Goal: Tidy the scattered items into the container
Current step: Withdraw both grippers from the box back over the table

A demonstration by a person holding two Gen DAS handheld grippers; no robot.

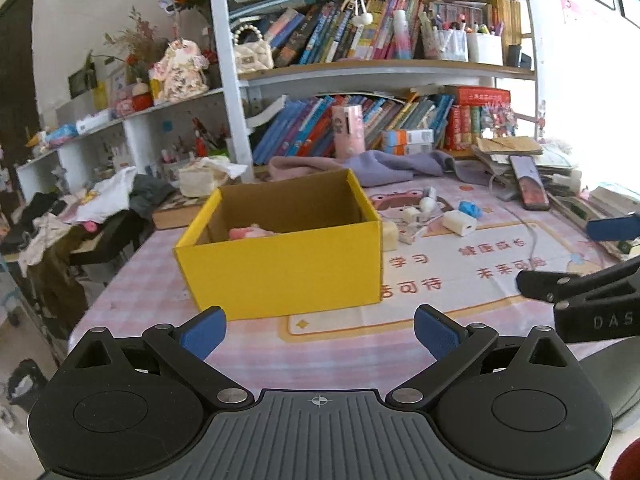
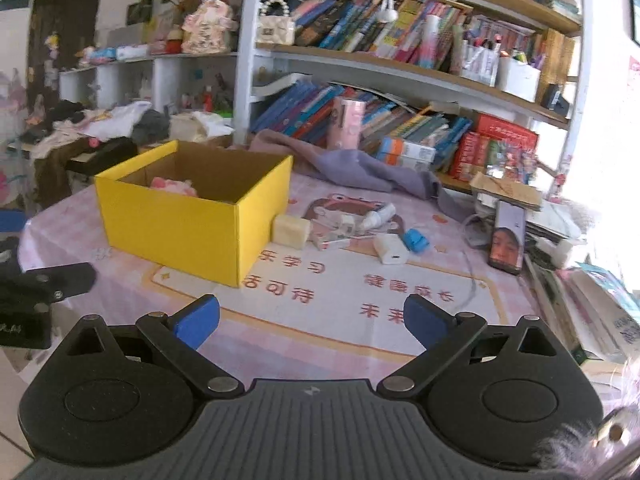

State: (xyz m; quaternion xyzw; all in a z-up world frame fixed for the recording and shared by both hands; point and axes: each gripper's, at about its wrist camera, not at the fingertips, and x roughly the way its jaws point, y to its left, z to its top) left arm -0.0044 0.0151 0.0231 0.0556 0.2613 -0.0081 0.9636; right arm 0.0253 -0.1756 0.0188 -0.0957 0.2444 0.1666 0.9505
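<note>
Box: the yellow box (image 2: 188, 220) sits open on the tabletop (image 2: 312, 344), toward its left side from where the person stands.
Already in: one pink item (image 2: 173, 186) lies on the box floor, so I'd judge the tidying has barely begun.
Still out: a pale block (image 2: 291, 230) touches the box's right wall; just beside it lie a small flat packet (image 2: 332, 242), a white tube (image 2: 378, 217), a white charger (image 2: 391, 249) and a blue clip-like piece (image 2: 416, 240), bunched together on the mat.
Left gripper (image 1: 318, 334): fingers spread wide, holding nothing, pointed at the box's front wall from near the tabletop edge.
Right gripper (image 2: 311, 322): fingers also spread and empty, hovering over the mat, aimed toward the loose cluster but well apart from it.
Not part of the job, probably: the phone (image 2: 507, 236), purple cloth (image 2: 360, 168) and stacked books at the back.
What remains: by my reckoning, roughly five pieces need lifting over the box wall.
</note>
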